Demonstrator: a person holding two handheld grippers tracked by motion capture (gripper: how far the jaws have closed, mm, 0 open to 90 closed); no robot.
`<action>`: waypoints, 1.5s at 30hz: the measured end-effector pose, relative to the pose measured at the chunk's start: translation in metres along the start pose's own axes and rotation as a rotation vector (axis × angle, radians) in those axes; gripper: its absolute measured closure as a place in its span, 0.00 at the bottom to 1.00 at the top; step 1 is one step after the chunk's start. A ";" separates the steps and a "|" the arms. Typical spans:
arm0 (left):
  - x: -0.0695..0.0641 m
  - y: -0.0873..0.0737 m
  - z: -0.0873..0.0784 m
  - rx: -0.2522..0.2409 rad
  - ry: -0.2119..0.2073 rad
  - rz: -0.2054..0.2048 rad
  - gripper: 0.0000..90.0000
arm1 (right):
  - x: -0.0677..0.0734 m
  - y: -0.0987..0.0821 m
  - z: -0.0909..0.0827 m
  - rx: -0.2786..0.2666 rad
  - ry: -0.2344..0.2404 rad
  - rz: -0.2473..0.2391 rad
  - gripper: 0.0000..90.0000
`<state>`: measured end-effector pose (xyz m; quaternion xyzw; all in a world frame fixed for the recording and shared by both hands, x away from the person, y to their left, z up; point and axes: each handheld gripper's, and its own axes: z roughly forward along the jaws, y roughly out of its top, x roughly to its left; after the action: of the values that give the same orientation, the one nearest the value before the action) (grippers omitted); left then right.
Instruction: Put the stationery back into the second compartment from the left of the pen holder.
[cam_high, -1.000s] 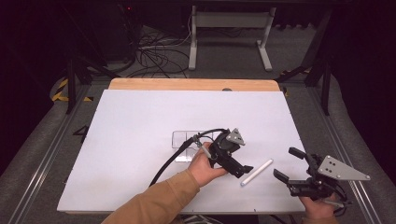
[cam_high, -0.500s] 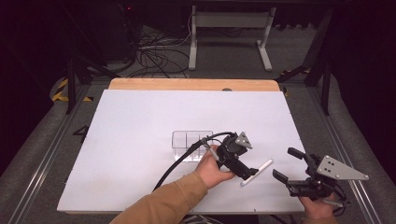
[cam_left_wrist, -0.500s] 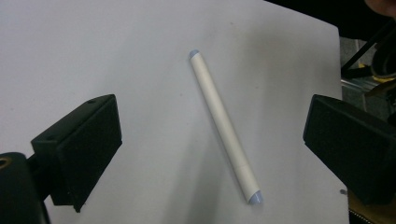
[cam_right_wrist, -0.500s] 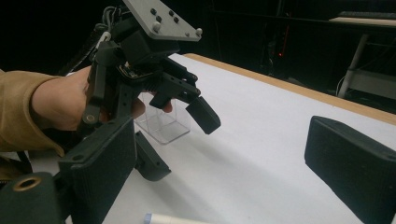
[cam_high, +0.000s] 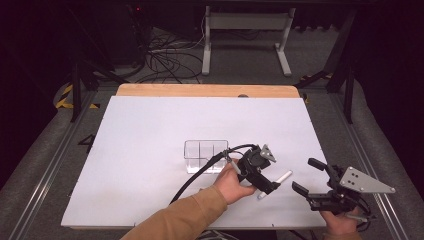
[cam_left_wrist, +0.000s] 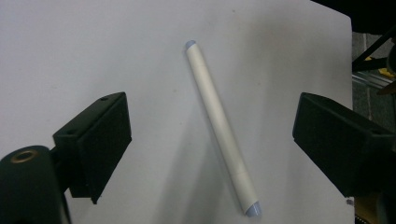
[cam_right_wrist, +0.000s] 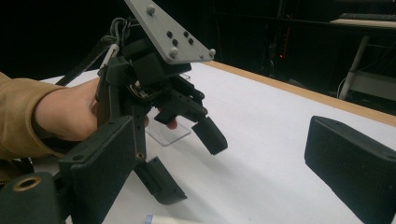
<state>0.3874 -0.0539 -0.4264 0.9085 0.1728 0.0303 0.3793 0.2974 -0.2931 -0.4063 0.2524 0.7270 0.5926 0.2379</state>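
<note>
A white pen lies on the white table, right of middle near the front. My left gripper points down over it. In the left gripper view the pen lies slanted between the two black jaws, and neither pad touches it. The left gripper is open, and its jaws have just been closing a little. My right gripper stands open at the front right with nothing between its jaws. In the right gripper view the right gripper faces the left gripper and the pen's end.
A clear plastic box with compartments stands just left of my left hand, also seen as the box behind that hand. The left gripper's cable runs across the table front. A wooden strip edges the far side.
My left gripper has moved right and down from beside the clear box to over the pen. Its jaws now straddle the pen. The right gripper has stayed put.
</note>
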 end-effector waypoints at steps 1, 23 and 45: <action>-0.001 0.000 0.002 0.007 -0.001 -0.003 0.16 | 0.000 0.000 0.000 -0.001 0.000 0.000 0.11; -0.004 0.004 0.038 0.079 0.010 -0.063 0.42 | -0.001 -0.001 0.000 0.002 0.011 0.005 0.11; -0.019 0.005 0.055 0.108 0.093 0.003 0.69 | -0.002 -0.002 0.001 -0.006 0.026 0.009 0.11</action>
<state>0.3811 -0.1011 -0.4610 0.9254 0.1905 0.0636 0.3214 0.2988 -0.2939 -0.4084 0.2473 0.7271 0.5990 0.2266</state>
